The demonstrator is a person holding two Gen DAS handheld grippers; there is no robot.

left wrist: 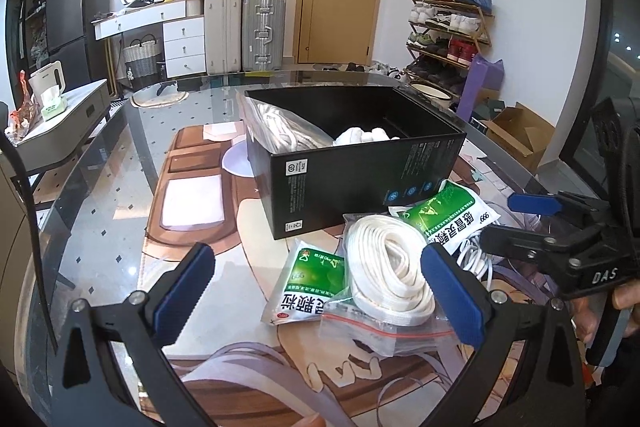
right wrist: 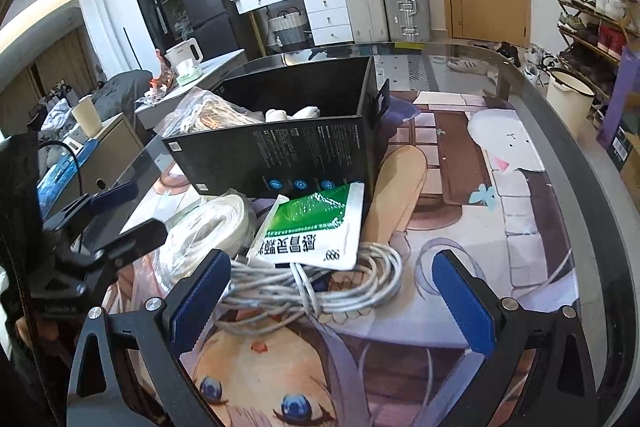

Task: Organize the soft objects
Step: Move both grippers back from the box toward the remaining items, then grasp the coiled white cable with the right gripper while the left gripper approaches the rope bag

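An open black box [left wrist: 352,163] stands mid-table, holding a bagged white rope [left wrist: 280,131] and white soft items [left wrist: 364,137]. In front of it lie a clear zip bag with a coiled white strap [left wrist: 388,267], a green-and-white sachet [left wrist: 308,283], a second sachet [left wrist: 444,215] and a white cable coil [right wrist: 320,283]. My left gripper [left wrist: 320,291] is open just above the nearer sachet and the strap bag. My right gripper [right wrist: 332,301] is open over the cable coil, with the second sachet [right wrist: 316,227] resting on the coil's far side. Each gripper shows in the other's view: the right gripper [left wrist: 516,223], the left gripper [right wrist: 128,213].
The items lie on a printed cartoon mat [right wrist: 500,227] over a round glass table [left wrist: 100,227]. A grey side cabinet [left wrist: 64,123] with a kettle and tissues stands at left. A white bucket [right wrist: 568,99], shoe rack [left wrist: 448,27] and suitcases [left wrist: 244,31] stand beyond the table.
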